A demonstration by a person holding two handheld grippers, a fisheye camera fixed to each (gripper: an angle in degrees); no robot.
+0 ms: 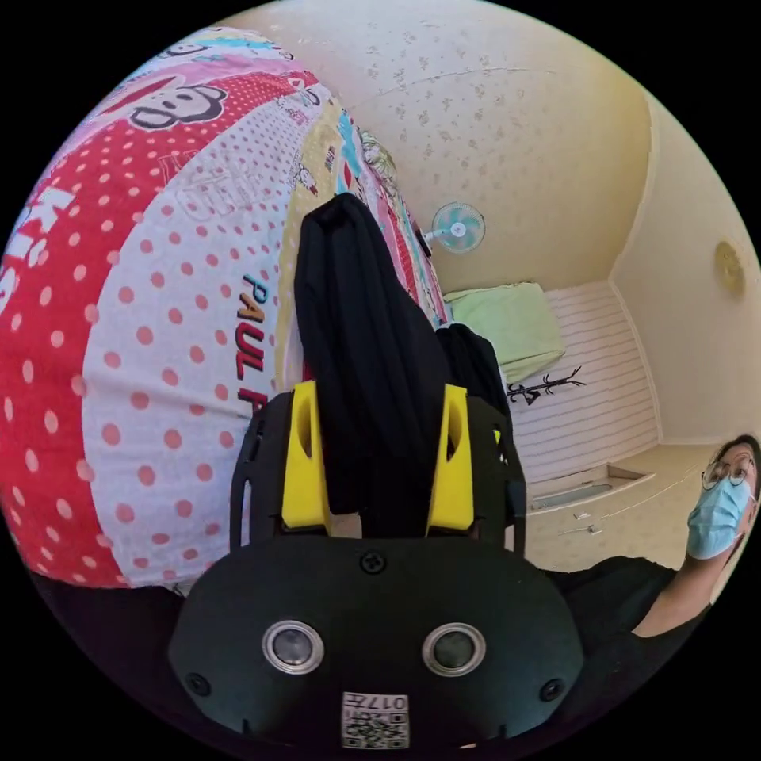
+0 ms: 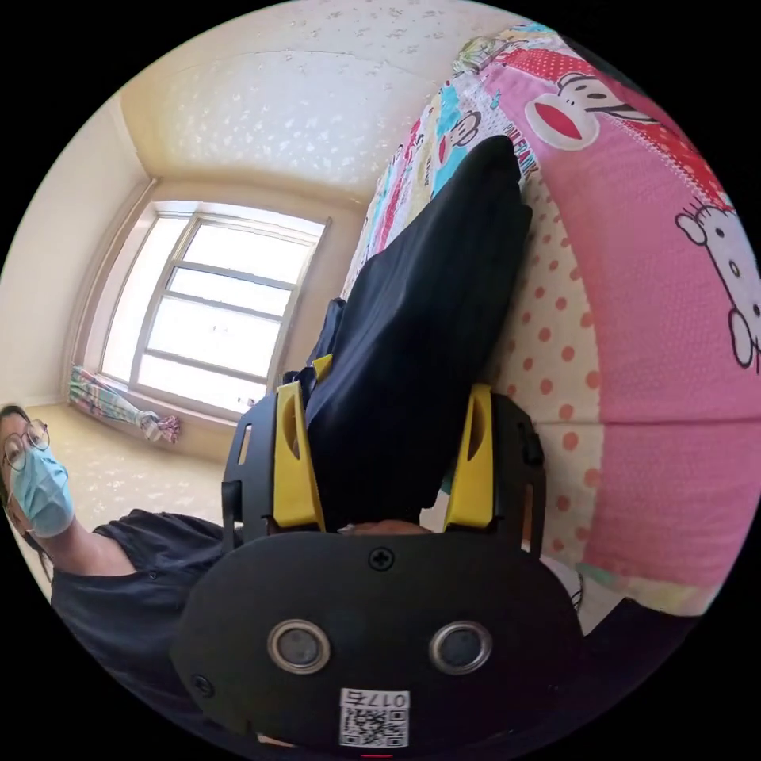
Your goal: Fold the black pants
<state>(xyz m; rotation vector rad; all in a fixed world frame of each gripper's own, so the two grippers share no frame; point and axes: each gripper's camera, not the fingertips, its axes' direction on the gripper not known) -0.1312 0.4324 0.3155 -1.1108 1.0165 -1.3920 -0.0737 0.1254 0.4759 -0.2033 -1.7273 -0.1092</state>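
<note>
bedsheet (image 1: 158, 380): printed "PAUL", dark and teal letters, with a red word below cut off after its first letter | same bedsheet, left edge: large white letters, partly cut off, not legible | left gripper (image 1: 379, 452) sticker: code, not read

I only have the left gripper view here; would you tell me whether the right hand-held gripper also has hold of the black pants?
Observer: Yes, the right hand-held gripper has the black pants bunched between its yellow jaws.
Operator: Thank you. What is behind the cloth there?
Observer: A pink cartoon bedspread lies beside the pants.
Operator: Anything else on that side?
Observer: A bright window stands beyond the pants.
</note>
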